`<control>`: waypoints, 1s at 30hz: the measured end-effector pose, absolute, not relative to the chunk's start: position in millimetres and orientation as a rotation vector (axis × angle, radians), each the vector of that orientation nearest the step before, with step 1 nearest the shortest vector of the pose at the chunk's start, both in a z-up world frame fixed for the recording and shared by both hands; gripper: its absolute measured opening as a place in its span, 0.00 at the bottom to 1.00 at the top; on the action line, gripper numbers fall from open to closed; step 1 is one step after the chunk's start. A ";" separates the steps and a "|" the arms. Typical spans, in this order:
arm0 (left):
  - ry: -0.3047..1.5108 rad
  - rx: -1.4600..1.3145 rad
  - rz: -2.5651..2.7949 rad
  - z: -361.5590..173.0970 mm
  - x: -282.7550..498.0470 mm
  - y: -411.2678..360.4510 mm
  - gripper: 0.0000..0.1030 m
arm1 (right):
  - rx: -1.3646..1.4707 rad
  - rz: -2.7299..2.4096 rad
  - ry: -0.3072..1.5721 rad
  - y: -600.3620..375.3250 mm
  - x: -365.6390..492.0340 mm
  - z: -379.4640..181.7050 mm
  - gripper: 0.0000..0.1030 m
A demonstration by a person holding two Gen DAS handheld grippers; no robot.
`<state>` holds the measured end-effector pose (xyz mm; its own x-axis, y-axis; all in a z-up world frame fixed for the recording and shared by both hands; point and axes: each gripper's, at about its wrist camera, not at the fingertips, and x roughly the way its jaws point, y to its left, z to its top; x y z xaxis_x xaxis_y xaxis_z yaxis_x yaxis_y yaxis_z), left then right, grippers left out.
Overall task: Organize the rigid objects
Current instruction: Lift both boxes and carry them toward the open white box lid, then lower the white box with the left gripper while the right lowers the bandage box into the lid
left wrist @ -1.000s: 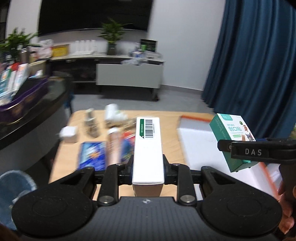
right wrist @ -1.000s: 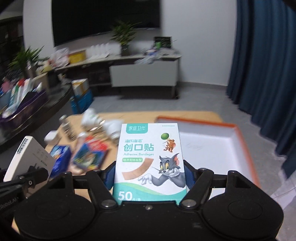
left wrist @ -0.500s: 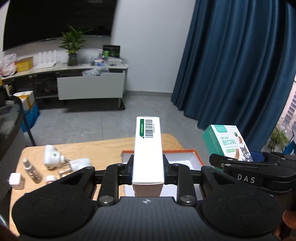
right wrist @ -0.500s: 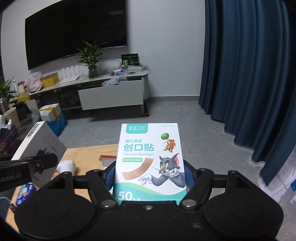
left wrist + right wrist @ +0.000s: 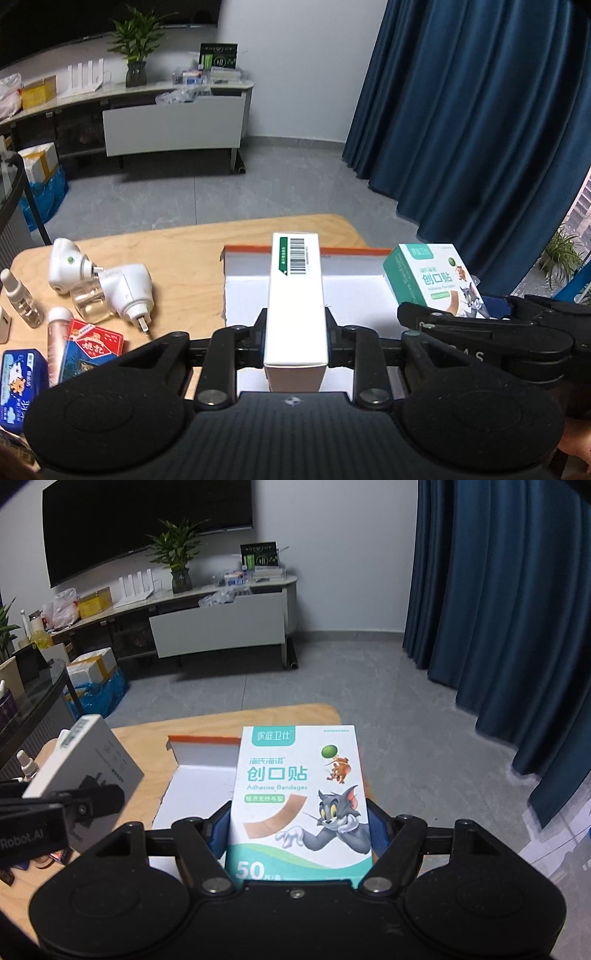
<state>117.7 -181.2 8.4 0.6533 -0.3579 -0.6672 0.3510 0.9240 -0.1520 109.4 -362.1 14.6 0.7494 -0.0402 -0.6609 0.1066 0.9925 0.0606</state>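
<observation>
We had the left gripper (image 5: 295, 328) clamped on the narrow white box (image 5: 296, 295), center frame. The right gripper (image 5: 299, 830) gripped the bandage box (image 5: 301, 797). Both hung over the white tray (image 5: 354, 291), probably for drop-off; other items sat lower left on the table (image 5: 192, 258).

Blue packet (image 5: 20, 384) cut by left edge
</observation>
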 end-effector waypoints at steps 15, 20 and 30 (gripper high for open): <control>0.778 0.003 -0.402 8.1 120.1 -196.1 0.27 | 0.081 -0.102 0.719 -370.0 126.6 13.4 0.81; 0.777 0.017 -0.410 4.2 121.4 -199.4 0.27 | 0.073 -0.108 0.716 -367.1 125.4 14.2 0.81; 0.791 0.025 -0.399 0.2 122.9 -203.5 0.27 | 0.089 -0.099 0.714 -370.3 124.4 14.6 0.81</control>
